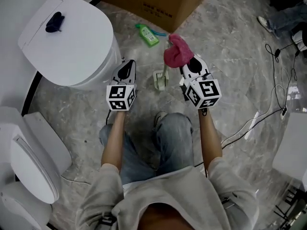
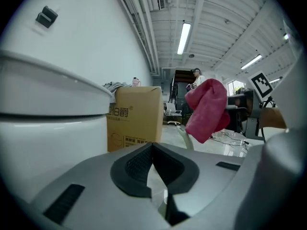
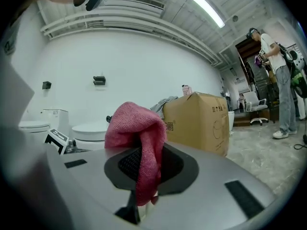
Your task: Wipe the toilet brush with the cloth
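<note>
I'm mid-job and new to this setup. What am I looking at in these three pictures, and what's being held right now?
There is no robot arm here: a person stands holding a two-jaw gripper in each hand. The head view looks steeply down from the person's head. The other two cameras ride on the grippers and look along their jaws.

The right gripper is shut on a pink cloth. The cloth sits at the top of the toilet brush handle, and the brush stands in its holder on the marble floor. The left gripper has its jaws together with nothing between them.

Also on the floor are a green bottle, a cardboard box and a white toilet beside the left gripper.
</note>
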{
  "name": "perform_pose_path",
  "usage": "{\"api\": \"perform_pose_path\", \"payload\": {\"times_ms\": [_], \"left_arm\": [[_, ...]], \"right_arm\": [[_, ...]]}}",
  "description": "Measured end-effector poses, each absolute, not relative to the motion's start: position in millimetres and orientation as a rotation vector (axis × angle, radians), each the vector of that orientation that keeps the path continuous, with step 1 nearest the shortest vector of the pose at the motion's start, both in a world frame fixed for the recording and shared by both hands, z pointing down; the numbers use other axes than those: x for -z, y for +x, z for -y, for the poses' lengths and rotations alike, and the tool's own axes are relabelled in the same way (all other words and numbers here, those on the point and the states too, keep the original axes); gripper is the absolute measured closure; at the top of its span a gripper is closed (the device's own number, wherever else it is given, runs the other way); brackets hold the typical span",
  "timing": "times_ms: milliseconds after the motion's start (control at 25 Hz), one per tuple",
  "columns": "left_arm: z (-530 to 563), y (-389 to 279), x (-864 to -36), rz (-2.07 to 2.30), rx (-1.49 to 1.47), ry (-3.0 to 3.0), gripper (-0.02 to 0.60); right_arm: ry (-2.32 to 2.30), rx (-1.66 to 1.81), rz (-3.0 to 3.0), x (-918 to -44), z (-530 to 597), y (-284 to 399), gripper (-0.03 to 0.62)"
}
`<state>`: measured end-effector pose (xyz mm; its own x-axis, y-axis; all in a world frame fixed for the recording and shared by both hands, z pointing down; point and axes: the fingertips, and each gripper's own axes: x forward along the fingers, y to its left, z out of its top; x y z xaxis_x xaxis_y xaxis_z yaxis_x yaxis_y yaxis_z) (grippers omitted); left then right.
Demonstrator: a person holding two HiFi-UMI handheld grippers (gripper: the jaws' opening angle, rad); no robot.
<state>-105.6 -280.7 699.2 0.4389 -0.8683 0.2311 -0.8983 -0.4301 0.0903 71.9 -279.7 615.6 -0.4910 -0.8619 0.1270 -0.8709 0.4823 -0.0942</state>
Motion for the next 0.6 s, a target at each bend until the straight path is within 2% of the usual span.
{"api": "perform_pose_path", "payload": {"times_ms": [280,600], "left_arm": [[265.7,-105.9,-692.5,1.537,-0.174,2.497,0.563],[260.8,-107.2,-696.1,1.529,-0.201,2.517,0.563]], "right_arm": [[1.531,-0.293,2.702,-606.7,289.0,50.8,0.53],[1.519,-0.34,2.641,-648.6,295.7,45.3,0.53]]}}
